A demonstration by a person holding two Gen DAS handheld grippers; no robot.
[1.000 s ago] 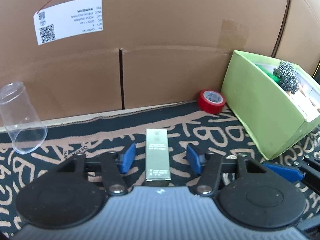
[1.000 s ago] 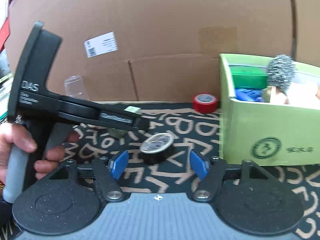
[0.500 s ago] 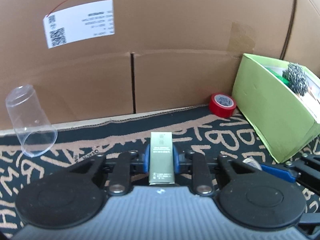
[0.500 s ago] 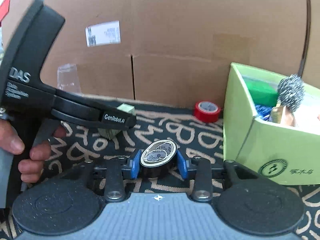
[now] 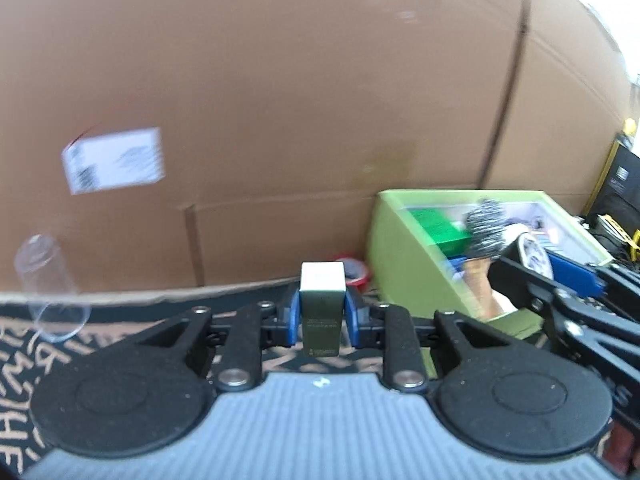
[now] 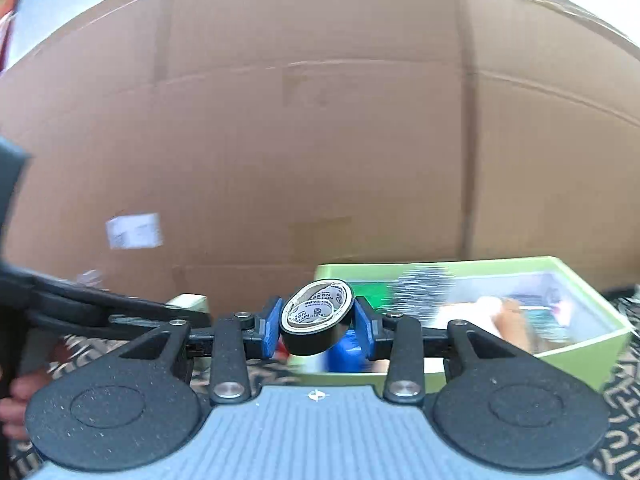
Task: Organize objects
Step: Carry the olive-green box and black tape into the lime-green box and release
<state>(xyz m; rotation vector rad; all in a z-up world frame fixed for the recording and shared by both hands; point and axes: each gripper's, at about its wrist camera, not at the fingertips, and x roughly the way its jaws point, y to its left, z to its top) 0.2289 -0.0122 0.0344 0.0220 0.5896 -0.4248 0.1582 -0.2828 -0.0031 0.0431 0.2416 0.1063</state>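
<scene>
Looks like a makeshift setup in a storeroom or workshop corner — big cardboard boxes with a shipping label as the backdrop, a patterned rug underfoot, black-and-yellow gear stacked off at the side.

olive carton, black tape roll, both clamped aloft

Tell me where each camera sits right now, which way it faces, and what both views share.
Left wrist: on the left gripper, facing the cardboard wall; its fingers clamp a small box; right gripper intrudes.
Right wrist: on the right gripper, facing the same wall, clamping a black tape roll; a hand shows.
Shared: green box, white label.
</scene>
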